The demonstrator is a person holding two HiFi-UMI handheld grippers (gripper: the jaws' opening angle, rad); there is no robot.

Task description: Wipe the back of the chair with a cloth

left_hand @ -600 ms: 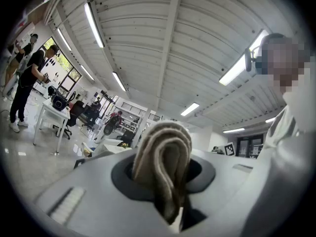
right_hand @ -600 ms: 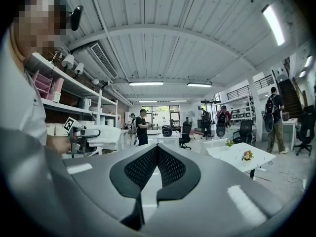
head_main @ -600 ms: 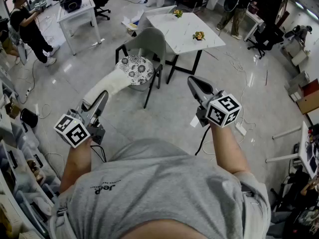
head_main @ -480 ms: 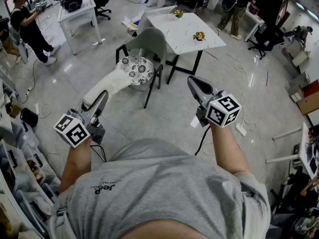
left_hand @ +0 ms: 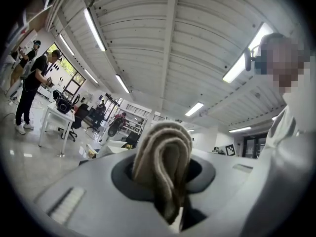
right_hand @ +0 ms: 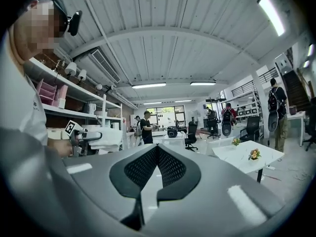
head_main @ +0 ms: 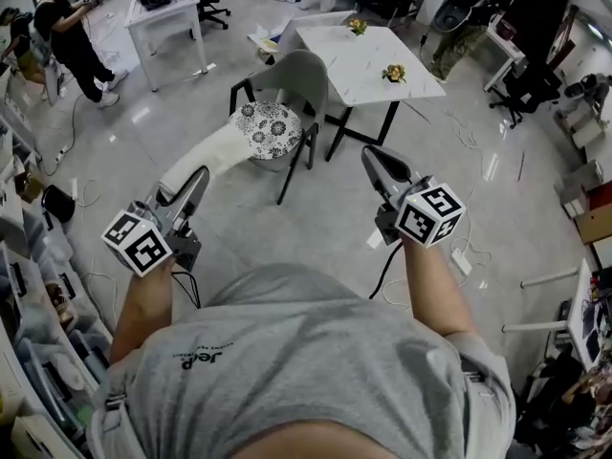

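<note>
Wiping is not yet begun. The left gripper (head_main: 190, 189) has its jaws clamped on the folded cloth (head_main: 207, 157). The right gripper (head_main: 375, 159) is closed and empty. The grey chair (head_main: 293, 76) stands far ahead, untouched, beside the white table (head_main: 361, 57).

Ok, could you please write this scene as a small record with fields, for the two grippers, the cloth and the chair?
left gripper: shut on the white cloth, which sticks out forward
right gripper: shut, nothing between the jaws
chair: grey, with a patterned seat cushion, ahead of the person
chair back: cloth not on it
white table: right behind the chair
</note>
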